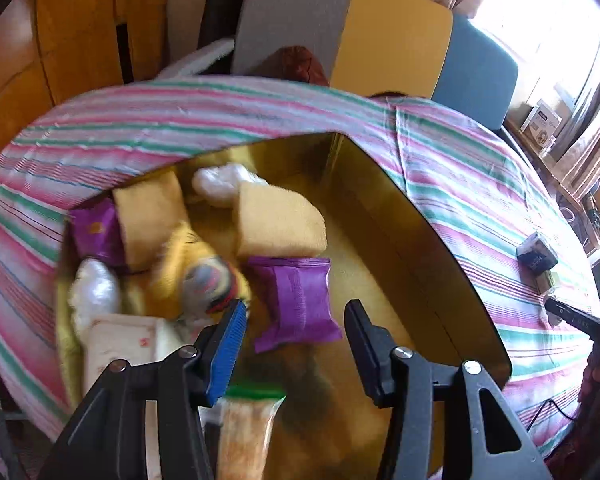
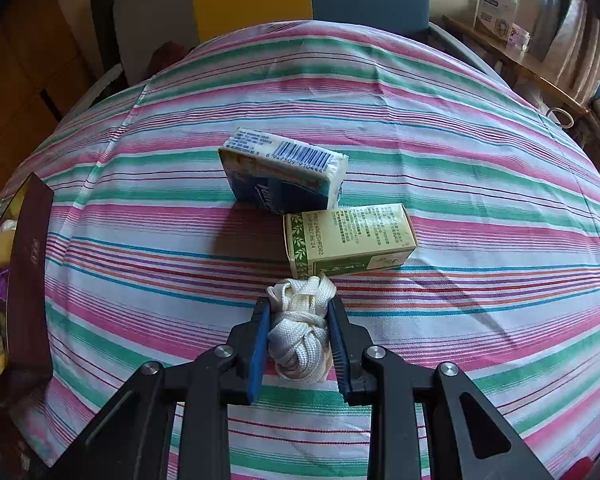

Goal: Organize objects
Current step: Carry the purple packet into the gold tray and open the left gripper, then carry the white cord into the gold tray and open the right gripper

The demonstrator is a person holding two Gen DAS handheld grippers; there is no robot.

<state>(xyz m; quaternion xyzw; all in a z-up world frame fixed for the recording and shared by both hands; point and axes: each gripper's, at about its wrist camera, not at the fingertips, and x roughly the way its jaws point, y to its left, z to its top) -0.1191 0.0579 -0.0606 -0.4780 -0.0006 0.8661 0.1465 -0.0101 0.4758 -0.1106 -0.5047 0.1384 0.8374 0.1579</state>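
My left gripper hangs open over a gold-lined box. A purple packet lies on the box floor below the gap, and neither pad touches it. Around it are two yellow sponges, a second purple packet, a yellow plush toy, white wads and a green-topped snack pack. In the right wrist view my right gripper is shut on a bundle of white cord close over the striped tablecloth.
Just beyond the cord sit a blue tissue pack and a green-and-cream carton, touching each other. The box's dark outer wall stands at the left edge. Chairs and a cluttered shelf lie past the table.
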